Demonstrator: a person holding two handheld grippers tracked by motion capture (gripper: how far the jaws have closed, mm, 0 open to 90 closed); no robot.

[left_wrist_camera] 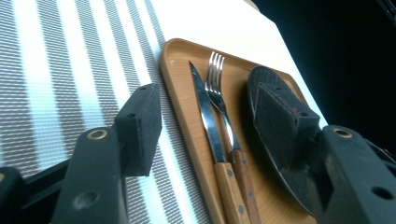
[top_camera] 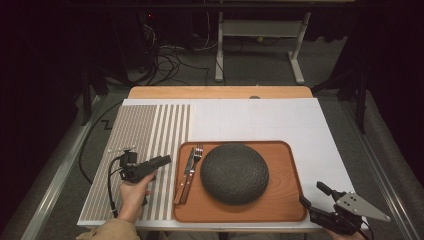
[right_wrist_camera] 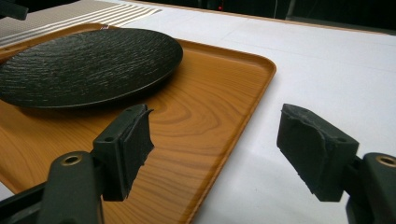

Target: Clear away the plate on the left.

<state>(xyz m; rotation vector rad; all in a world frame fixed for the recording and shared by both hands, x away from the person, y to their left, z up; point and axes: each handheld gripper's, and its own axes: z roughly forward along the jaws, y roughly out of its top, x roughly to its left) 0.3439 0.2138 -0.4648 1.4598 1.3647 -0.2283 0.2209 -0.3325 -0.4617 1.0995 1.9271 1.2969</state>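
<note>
While the person's left hand [top_camera: 134, 192] reaches forward from the near edge over the striped mat [top_camera: 145, 135], its left gripper [top_camera: 150, 167] points right toward the knife [top_camera: 186, 175] and fork [top_camera: 192, 167], jaws apart. Right gripper [top_camera: 312, 195]: low at the near right corner beside the wooden tray [top_camera: 285, 200], jaws apart, empty. Dark plate [top_camera: 234, 173]: centred on the tray.

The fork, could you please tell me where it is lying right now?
In the high view the fork lies at the left end of the wooden tray, between the knife and the dark plate, tines pointing away from the person.
</note>
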